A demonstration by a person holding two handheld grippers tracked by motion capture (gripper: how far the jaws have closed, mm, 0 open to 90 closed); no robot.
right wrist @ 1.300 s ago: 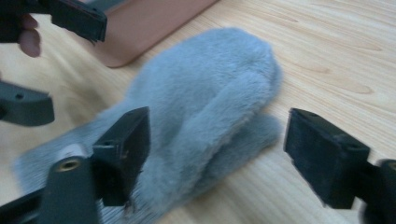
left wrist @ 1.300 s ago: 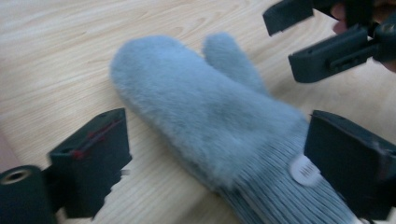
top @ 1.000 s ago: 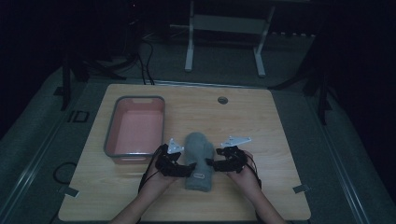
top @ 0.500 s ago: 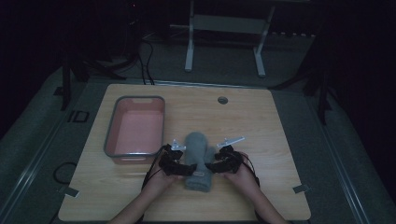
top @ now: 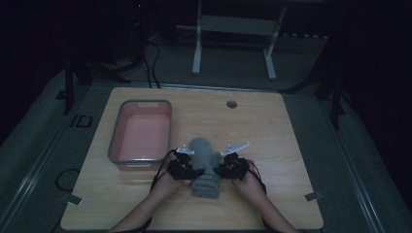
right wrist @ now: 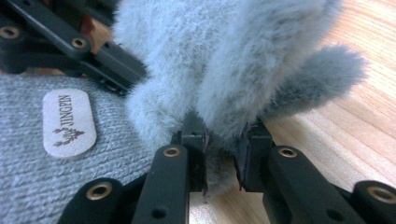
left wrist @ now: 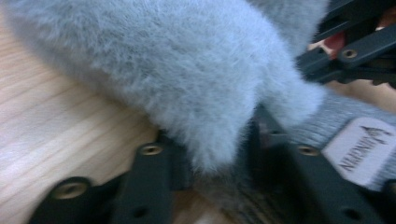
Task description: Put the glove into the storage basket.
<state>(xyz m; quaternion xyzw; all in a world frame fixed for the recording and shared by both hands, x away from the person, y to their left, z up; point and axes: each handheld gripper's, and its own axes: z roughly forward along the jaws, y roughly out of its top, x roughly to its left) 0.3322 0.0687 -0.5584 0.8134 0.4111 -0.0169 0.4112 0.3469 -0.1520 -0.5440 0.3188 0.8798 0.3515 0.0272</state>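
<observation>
Just right of the pink tray [top: 141, 133], on the near half of the counter [top: 291, 141], lies a grey fluffy glove [top: 204, 162], cuff toward the person. The left tool [top: 190, 171] meets the glove's left edge and the right tool [top: 224, 170] its right edge, each at the seam where fur joins the knitted cuff [right wrist: 42, 182]. Both tools have just been closing, and each now pinches a fold of fur between its pads. A pale label [right wrist: 68, 122] sits on the cuff, between the two tools.
</observation>
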